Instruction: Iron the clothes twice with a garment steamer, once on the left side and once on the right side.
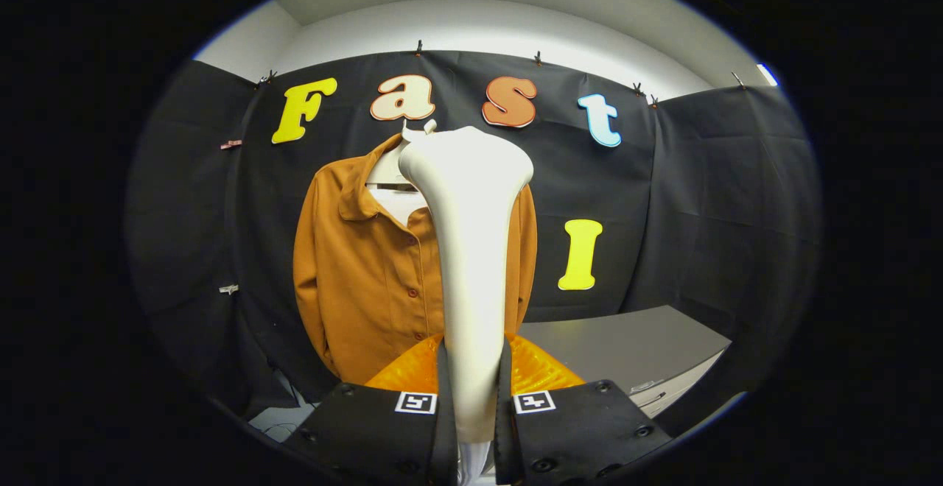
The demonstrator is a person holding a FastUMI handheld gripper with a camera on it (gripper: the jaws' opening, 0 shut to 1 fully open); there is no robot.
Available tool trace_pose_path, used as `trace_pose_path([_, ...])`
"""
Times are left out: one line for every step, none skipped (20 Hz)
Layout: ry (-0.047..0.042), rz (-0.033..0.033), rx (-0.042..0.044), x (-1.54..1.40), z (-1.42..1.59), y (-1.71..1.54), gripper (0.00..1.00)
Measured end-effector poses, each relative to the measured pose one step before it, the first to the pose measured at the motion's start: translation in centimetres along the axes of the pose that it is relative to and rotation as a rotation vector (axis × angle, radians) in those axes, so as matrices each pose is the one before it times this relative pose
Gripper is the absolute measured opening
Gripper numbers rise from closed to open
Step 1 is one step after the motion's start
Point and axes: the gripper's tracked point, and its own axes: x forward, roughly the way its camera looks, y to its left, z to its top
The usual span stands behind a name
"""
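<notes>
Gripping garment steamer [471, 250] upright in my hand-held gripper [472, 398], both fingers pressing its handle; orange shirt [368, 280] hangs beyond, grey table [633, 346] beside it.

Grey cabinet top [633, 342] beyond the shirt [368, 287].

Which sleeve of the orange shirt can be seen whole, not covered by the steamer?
The sleeve on the buttons' side, hanging clear of the steamer. The other sleeve is mostly behind the steamer, which the gripper clamps.
</notes>
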Motion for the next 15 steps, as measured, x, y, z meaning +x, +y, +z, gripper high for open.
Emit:
trace_pose_path([-0.00943,-0.00529,0.00140,-0.052,0.272,-0.147,0.23])
trace_pose_path([-0.00661,-0.00465,0.00002,0.018,0.192,-0.049,0.23])
trace_pose_path([-0.00353,-0.00228,-0.00046,-0.060,0.049,-0.050,0.23])
trace_pose_path([-0.00205,-0.00065,0.00180,-0.032,0.070,0.030,0.23])
trace_pose_path([-0.00090,-0.00128,-0.00085,-0.064,0.026,0.012,0.23])
trace_pose_path([-0.00260,-0.00181,0.00023,-0.079,0.054,-0.095,0.23])
trace_pose_path([-0.00048,-0.00104,-0.00119,0.033,0.002,-0.045,0.23])
trace_pose_path([-0.00085,-0.00056,-0.00100,-0.006,-0.015,-0.024,0.23])
trace_pose_path([0.00129,0.00042,0.00028,-0.083,-0.024,-0.003,0.23])
trace_pose_path([0.00082,0.00160,0.00070,-0.075,-0.117,0.052,0.23])
trace_pose_path([0.00103,0.00175,-0.00009,-0.098,-0.033,0.095,0.23])
trace_pose_path([0.00043,0.00096,-0.00003,0.016,-0.063,-0.064,0.23])
trace_pose_path([0.00076,0.00113,0.00009,-0.118,-0.006,0.004,0.23])
trace_pose_path([0.00009,0.00049,-0.00016,-0.033,-0.013,-0.015,0.23])
trace_pose_path([0.00167,0.00067,0.00029,-0.065,-0.025,-0.047,0.23])
